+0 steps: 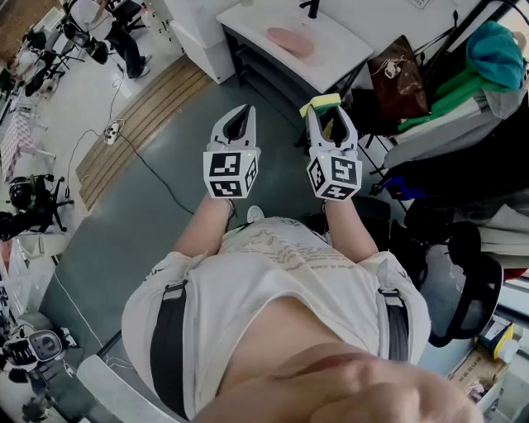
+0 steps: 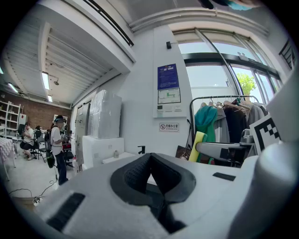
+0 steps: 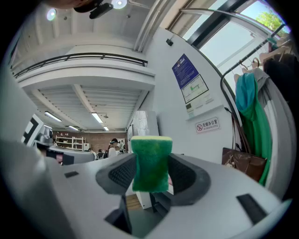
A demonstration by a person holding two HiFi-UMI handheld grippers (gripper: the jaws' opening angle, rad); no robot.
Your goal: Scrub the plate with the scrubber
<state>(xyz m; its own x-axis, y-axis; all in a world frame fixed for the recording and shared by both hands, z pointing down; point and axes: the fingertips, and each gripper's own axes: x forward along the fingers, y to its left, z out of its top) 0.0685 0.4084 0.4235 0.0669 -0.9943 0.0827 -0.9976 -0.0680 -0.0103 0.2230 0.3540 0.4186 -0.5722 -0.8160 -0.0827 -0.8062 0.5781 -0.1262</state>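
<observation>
A pink plate (image 1: pixel 291 40) lies on a white counter (image 1: pixel 347 51) ahead of me, well beyond both grippers. My right gripper (image 1: pixel 328 116) is shut on a scrubber sponge (image 1: pixel 321 103) with a yellow back and green face. In the right gripper view the green sponge (image 3: pixel 150 163) stands upright, pinched between the dark pads of the right gripper (image 3: pixel 150 172). The left gripper (image 1: pixel 239 120) is held level beside it at the same height, and its jaws are shut with nothing in them. In the left gripper view that left gripper (image 2: pixel 150 161) shows its pads meeting, and the sponge (image 2: pixel 198 145) appears at the right.
A black tap (image 1: pixel 312 8) stands at the counter's back. A brown bag (image 1: pixel 398 76), green clothes (image 1: pixel 463 78) on a rack and a dark chair (image 1: pixel 463 281) crowd the right side. A power strip with a cable (image 1: pixel 111 132) and a wooden platform (image 1: pixel 140 111) lie on the floor to the left.
</observation>
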